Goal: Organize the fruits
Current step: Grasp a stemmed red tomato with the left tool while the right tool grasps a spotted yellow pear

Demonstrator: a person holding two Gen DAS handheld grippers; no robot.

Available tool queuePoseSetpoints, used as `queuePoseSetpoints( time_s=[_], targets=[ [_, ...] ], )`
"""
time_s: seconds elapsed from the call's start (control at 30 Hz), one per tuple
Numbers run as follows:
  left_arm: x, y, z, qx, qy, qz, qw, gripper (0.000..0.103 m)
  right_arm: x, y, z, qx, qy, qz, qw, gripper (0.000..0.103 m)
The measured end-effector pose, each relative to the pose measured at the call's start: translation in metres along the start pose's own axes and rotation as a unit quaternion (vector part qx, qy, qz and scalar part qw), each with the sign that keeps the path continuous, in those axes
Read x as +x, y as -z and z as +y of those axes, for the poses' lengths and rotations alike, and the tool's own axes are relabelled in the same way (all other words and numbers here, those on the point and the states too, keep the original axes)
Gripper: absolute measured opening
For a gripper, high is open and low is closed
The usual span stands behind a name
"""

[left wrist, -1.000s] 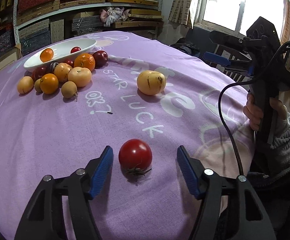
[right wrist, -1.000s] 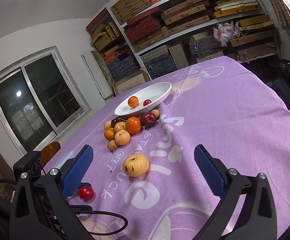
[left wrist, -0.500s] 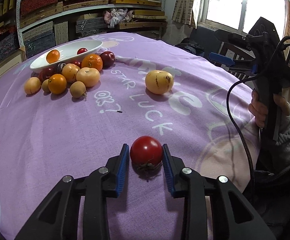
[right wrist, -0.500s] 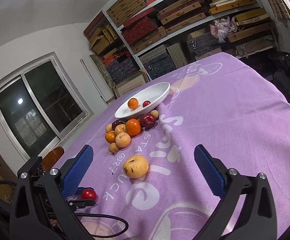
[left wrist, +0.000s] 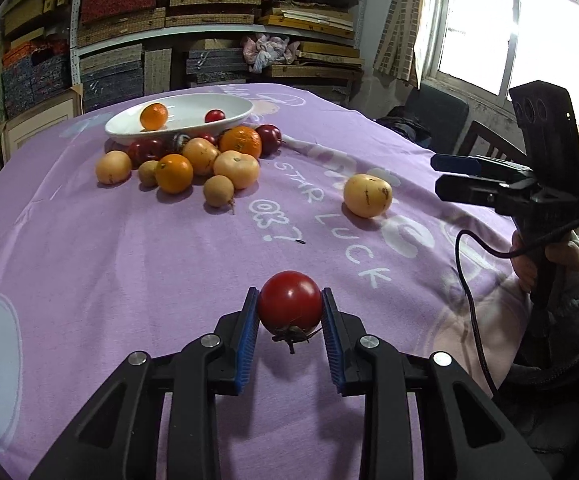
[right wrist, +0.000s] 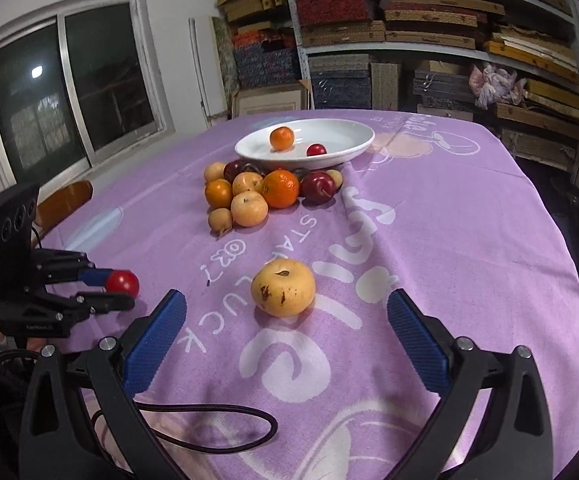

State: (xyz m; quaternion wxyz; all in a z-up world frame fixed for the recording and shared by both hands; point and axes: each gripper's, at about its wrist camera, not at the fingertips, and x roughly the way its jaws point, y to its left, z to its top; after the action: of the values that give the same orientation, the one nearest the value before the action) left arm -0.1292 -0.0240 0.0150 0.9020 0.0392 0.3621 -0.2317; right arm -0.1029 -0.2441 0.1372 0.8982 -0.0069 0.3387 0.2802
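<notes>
Your left tool [left wrist: 289, 312] grips the tomato [left wrist: 289, 300] near the desk's [left wrist: 129, 264] front edge, on purple cloth; stacked shelves [left wrist: 209, 20] fill the wall behind. The tomato is round, its stem toward you. A second ago this tool was spread around it. Your right tool [right wrist: 285, 332] stays wide open before the pear [right wrist: 283, 288].

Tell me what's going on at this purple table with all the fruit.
A person is sorting fruit with two tools. The left hand-held gripper is shut on a red tomato, near the table's front edge. The right hand-held gripper is open and faces a lone yellow fruit on the purple tablecloth. The white dish holds one small orange and one small red fruit; the fruit pile waits beside it.
</notes>
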Motion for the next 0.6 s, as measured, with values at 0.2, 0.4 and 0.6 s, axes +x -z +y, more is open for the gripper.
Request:
queuePoseSetpoints(
  time_s=[0.2, 0.4, 0.6],
  targets=[
    [-0.004, 0.003, 0.011, -0.015, -0.008, -0.003, 0.9999, 0.031, 0.031, -0.011, 0.021, -0.053, 0.010, 0.053, 0.997, 0.067],
    [-0.005, 0.005, 0.014, -0.021, -0.004, -0.006, 0.9998, 0.031, 0.062, -0.015, 0.023, -0.072, 0.031, 0.092, 0.993, 0.062],
    [-0.003, 0.007, 0.019, -0.032, -0.004, -0.004, 0.9995, 0.031, 0.075, -0.015, 0.021, -0.081, 0.039, 0.105, 0.990, 0.046]
  ],
)
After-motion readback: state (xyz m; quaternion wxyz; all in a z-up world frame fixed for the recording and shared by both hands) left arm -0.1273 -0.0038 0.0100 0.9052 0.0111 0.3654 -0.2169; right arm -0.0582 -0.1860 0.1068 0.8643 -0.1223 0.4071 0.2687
